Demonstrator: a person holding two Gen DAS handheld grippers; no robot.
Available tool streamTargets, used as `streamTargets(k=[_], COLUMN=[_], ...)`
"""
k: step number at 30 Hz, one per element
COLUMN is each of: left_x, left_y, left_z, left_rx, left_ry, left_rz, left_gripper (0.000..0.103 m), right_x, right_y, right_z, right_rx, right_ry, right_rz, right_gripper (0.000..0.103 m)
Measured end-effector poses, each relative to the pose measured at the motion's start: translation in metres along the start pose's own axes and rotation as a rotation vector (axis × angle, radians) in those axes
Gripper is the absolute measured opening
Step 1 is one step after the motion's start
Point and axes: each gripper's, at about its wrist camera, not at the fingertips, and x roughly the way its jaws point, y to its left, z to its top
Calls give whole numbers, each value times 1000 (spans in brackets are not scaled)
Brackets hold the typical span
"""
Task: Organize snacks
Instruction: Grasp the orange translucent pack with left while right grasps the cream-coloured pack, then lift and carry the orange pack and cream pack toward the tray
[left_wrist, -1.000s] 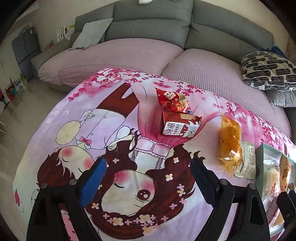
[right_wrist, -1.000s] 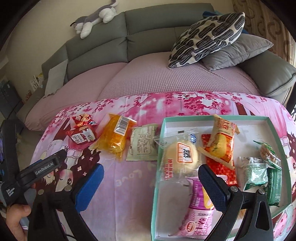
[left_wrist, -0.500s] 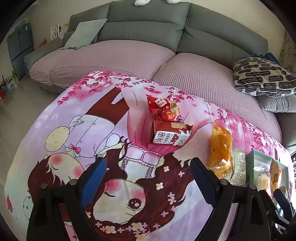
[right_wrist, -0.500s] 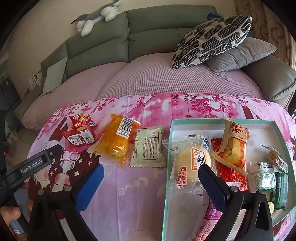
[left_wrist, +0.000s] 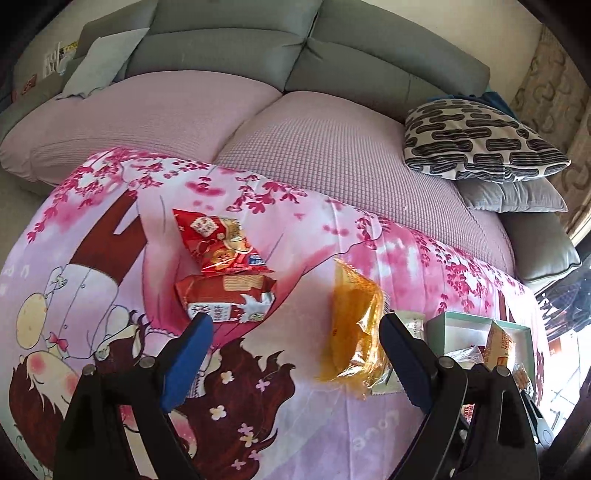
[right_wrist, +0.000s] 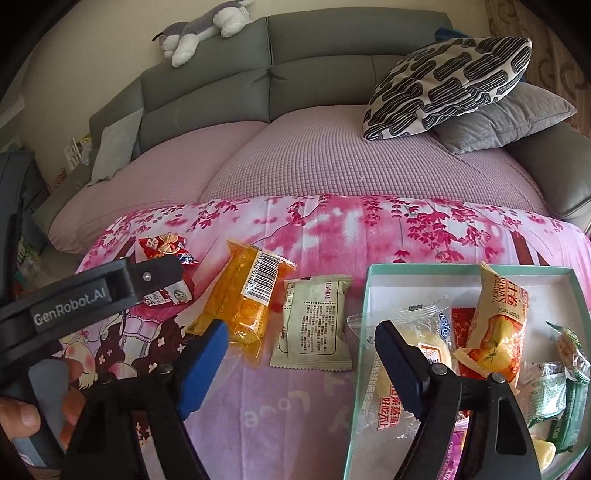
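Loose snacks lie on the pink cartoon cloth: an orange packet, a pale cream packet, a red-brown wafer pack and a red packet. The mint-green box at the right holds several wrapped snacks. My right gripper hovers over the cream packet. Its jaws are closing with the packet showing between them, and the pads do not press on it. My left gripper stands open above the cloth between the wafer pack and the orange packet, holding nothing.
A grey sofa with pink seat covers runs behind the cloth, with patterned and grey cushions at the right. A plush toy lies on the sofa back. A hand holds the left gripper's black arm at the left.
The left view has swung right, so the orange packet and the box come nearer its right finger. The right gripper's jaws have narrowed and it has shifted left over the cream packet.
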Motion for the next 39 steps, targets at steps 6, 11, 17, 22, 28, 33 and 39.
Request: streamTargets(k=[6,11,17,22,28,33,39], left_x=[30,50,70,74,65,55,51], left_y=[-17,-27,-31,-26,-12,4,16], left_z=[3,5,2,-2,-7,-15,-22], left_rx=[40,58,52,26,-12,-61,-100], left_ry=[82,133,181,181,154,127,105], left_rz=[-67,-103,-131,-146,-120,-97,-102], left_gripper=[85,71,58,45,44,44,44], right_x=[23,40,54,61,64,65,72], right_y=[3,0,1,6,10,12,15], right_z=[4,6,8,9,9,9,10], right_rx=[-18,-11,-26,-56,-79,-89,-101], right_ry=[47,82,104,118,129,140,151], right_rz=[9,-7,-43,-53,-63,-52,-77], right_gripper=[72,68,66,63,63,63,63])
